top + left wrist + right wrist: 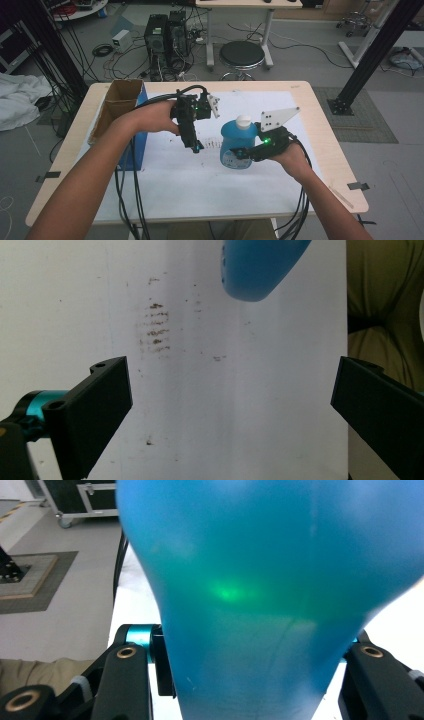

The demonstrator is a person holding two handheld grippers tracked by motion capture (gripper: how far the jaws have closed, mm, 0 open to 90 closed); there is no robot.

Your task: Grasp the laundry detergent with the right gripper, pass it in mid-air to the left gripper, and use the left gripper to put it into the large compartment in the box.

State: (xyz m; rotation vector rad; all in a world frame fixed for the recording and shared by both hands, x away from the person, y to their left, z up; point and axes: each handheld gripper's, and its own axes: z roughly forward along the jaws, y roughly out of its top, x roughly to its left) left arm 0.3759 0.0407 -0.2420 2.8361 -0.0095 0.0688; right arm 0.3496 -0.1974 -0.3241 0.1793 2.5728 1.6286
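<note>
White sheet (200,175) mid-table, blue bottle (238,145) clamped, margins open

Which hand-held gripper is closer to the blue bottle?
Right. The right hand-held gripper is clamped around the blue bottle, jaws on both its sides. The left hand-held gripper hangs open beside it, apart from the bottle, pointing down at the white table cover.
</note>
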